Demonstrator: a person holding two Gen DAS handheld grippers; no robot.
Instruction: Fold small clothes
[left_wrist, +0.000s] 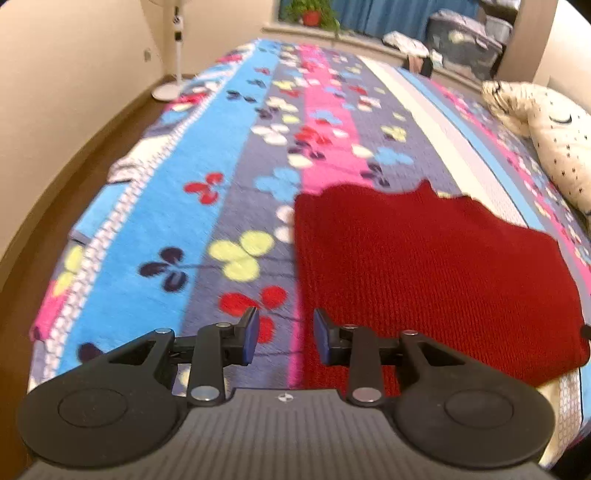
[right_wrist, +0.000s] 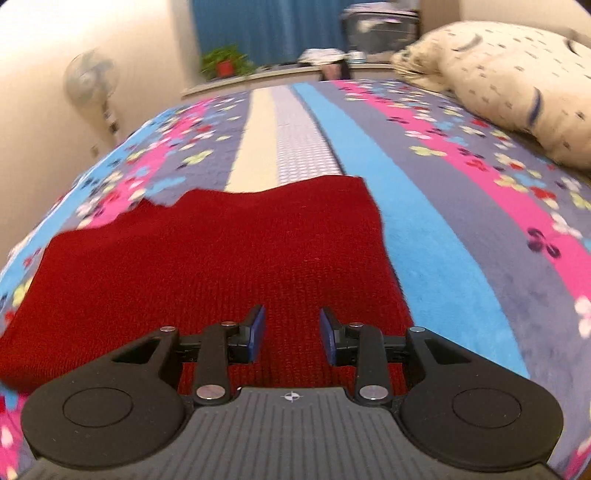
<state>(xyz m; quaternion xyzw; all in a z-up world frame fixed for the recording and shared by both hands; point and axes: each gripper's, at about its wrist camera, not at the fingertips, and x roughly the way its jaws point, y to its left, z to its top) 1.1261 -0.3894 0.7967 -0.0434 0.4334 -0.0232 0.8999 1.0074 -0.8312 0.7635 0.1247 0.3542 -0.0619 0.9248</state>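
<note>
A red knitted garment (left_wrist: 424, 266) is lying flat on the flowered bedspread (left_wrist: 192, 206), near the bed's near edge, with a cream pillow (right_wrist: 509, 85) sitting far right. The left claw (left_wrist: 282, 334) is hovering released over the garment's left edge, nothing between its blue pads, and the right claw (right_wrist: 291, 332) is hanging released above the knit's near middle, likewise empty. The risk here is pinching bedspread along with knit, likely dragging both and spoiling the fold
</note>
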